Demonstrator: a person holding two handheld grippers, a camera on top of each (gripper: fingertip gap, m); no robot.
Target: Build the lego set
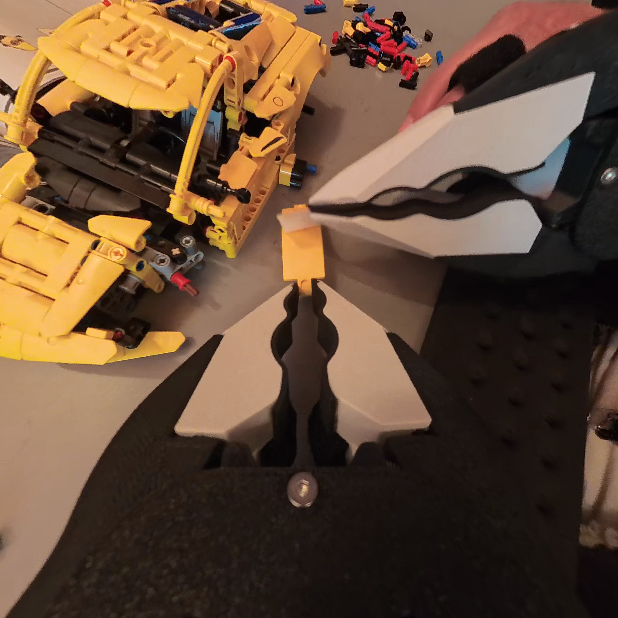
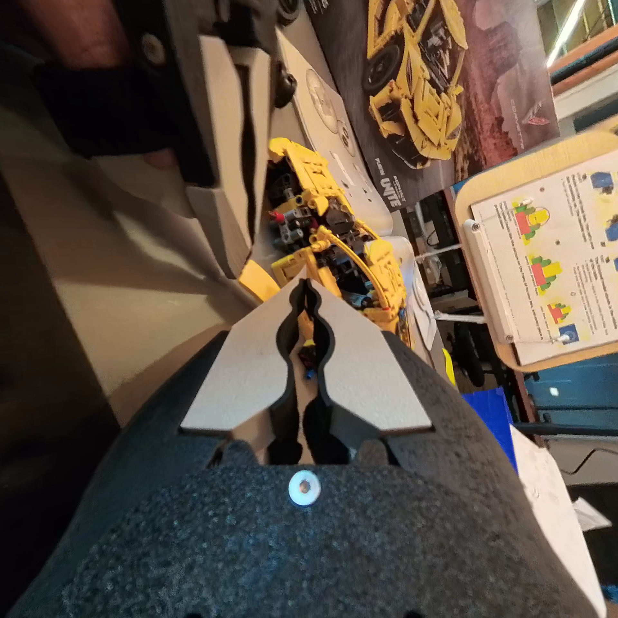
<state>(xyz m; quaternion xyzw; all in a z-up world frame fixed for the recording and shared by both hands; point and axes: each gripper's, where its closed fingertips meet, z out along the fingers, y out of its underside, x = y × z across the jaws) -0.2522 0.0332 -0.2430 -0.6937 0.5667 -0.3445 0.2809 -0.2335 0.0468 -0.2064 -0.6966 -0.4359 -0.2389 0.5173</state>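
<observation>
While L gripper [image 1: 304,284] pinches yellow panel [image 1: 302,254], R gripper [image 1: 309,209] nips sticker [image 1: 294,222]

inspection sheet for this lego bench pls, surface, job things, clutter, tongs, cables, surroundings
surface: grey table, bare near the camera.
job's things: half-built yellow lego car; yellow panel piece held off the table.
clutter: loose pile of red, black, blue and yellow pins behind the car.
grippers: left tongs shut on the panel piece's lower tab; right tongs shut on a white sticker at its top.
cables: nothing seen on the table.
surroundings: lego box, instruction board, pink cloth.
</observation>
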